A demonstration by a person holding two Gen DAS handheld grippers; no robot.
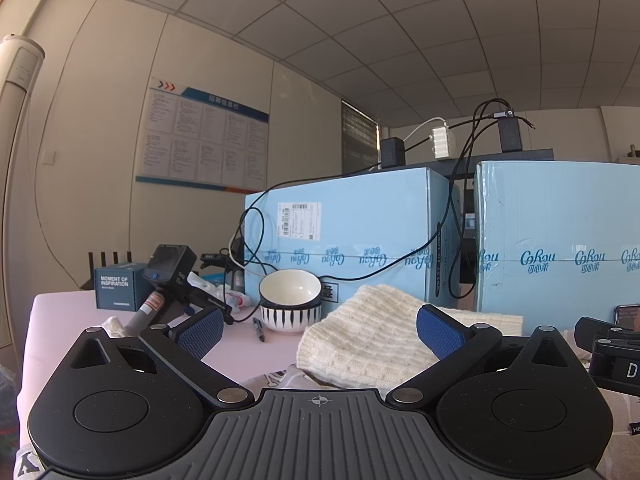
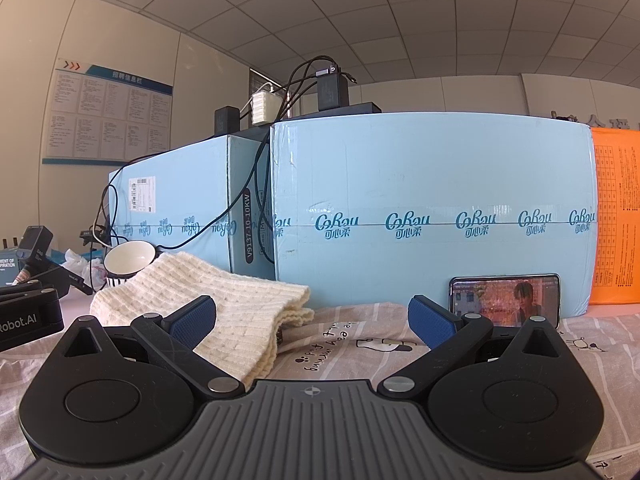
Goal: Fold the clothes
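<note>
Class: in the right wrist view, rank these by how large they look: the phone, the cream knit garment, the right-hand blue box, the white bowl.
1. right-hand blue box
2. cream knit garment
3. phone
4. white bowl, partly hidden and farther away, so its rank is unsure.

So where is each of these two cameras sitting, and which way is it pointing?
Left wrist: on the left gripper, looking low across the table toward the cream knit, striped bowl and blue boxes; its open blue-padded fingers show, and the other gripper's edge at right.
Right wrist: on the right gripper, facing the boxes and a propped phone over a printed garment; its open fingers show.
Shared: knit, bowl, boxes, wall poster.
</note>
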